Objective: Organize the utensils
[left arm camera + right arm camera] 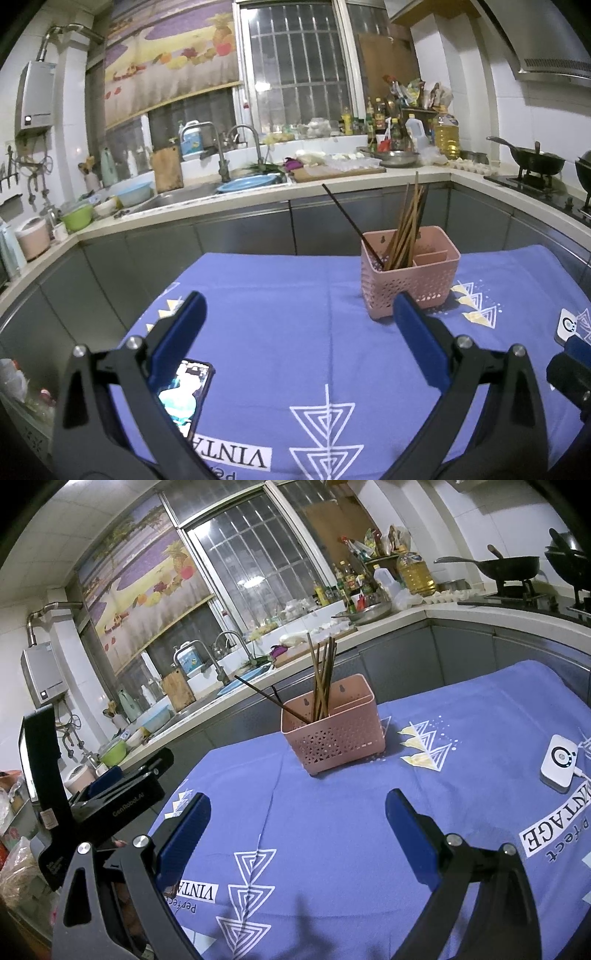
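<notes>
**Chopsticks in the basket, both tongs empty**

The pink basket [410, 271] stands upright on the blue cloth [295, 314] covering the worktop, right of centre in the left wrist view and at the middle of the right wrist view. A bundle of brown chopsticks [406, 229] stands in its left compartment, and one dark chopstick [347, 221] leans out toward the upper left. The smaller compartments on the right look empty. No loose utensil shows on the cloth, so the sorting looks finished or nearly so; that leaning stick may want straightening.

The left tongs [299, 332] are spread wide, holding nothing, hovering short of the basket. The right tongs [295, 834] are equally wide and empty, touching nothing. A phone [186, 395] lies at lower left, a white puck [559, 762] at right.
</notes>
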A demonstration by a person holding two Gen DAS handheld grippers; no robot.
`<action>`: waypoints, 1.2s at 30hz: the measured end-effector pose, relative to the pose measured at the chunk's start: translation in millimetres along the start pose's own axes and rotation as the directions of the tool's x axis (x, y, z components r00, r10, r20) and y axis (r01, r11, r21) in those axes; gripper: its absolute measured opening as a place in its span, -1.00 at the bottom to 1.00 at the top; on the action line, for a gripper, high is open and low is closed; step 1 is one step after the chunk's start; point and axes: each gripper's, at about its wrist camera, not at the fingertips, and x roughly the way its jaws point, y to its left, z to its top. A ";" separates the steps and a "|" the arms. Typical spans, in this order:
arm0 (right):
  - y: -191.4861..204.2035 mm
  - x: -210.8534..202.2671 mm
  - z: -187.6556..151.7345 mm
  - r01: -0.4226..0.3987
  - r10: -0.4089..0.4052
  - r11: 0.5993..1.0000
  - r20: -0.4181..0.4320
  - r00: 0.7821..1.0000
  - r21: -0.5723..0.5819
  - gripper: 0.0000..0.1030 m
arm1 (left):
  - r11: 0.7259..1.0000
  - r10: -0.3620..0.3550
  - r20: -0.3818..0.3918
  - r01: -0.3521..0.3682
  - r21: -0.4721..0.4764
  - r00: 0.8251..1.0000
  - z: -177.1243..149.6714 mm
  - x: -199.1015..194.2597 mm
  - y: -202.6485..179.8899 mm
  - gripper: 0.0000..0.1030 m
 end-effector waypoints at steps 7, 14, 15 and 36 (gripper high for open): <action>-1.6 3.1 -2.3 0.001 -0.001 1.000 -0.007 1.000 0.011 0.83 | 1.000 0.001 -0.001 -0.001 0.002 1.000 -0.4 0.2 0.0 0.88; -0.2 4.9 -7.4 -0.001 0.001 1.000 -0.018 1.000 0.020 0.82 | 1.000 0.001 -0.006 -0.001 0.009 1.000 -1.5 1.8 0.1 0.88; 1.1 5.0 -8.1 -0.001 0.002 1.000 -0.019 1.000 0.019 0.82 | 1.000 0.000 -0.007 0.000 0.009 1.000 -1.5 1.9 0.7 0.88; 4.4 2.5 -9.4 -0.012 0.012 1.000 -0.017 1.000 0.010 0.73 | 1.000 0.007 -0.006 -0.007 0.010 1.000 -4.9 1.8 5.5 0.88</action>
